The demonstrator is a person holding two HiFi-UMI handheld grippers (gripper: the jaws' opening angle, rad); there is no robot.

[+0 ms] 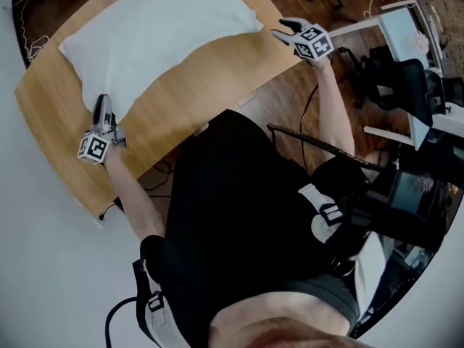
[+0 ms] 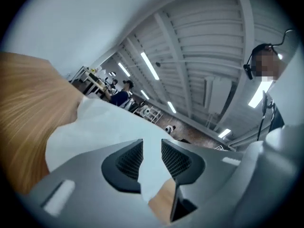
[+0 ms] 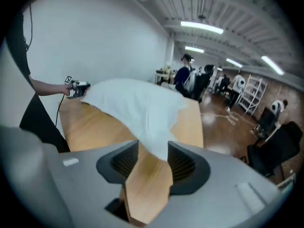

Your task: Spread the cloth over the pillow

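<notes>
Cloth [image 1: 156, 38] draped over the pillow, left gripper [image 1: 104, 100] and right gripper [image 1: 285, 29] straddle its near corners, jaws parted, seemingly letting go; both must next withdraw without dragging it.

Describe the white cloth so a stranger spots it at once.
Find the curved wooden table before the person. The white cloth lies puffed along its far side, with corners at the left gripper and the right gripper. Nothing else on the table is white or soft.

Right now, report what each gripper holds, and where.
Right gripper: nothing; jaws apart around a corner of the white cloth. Left gripper: another corner lies between its jaws; whether pinched cannot be told.
</notes>
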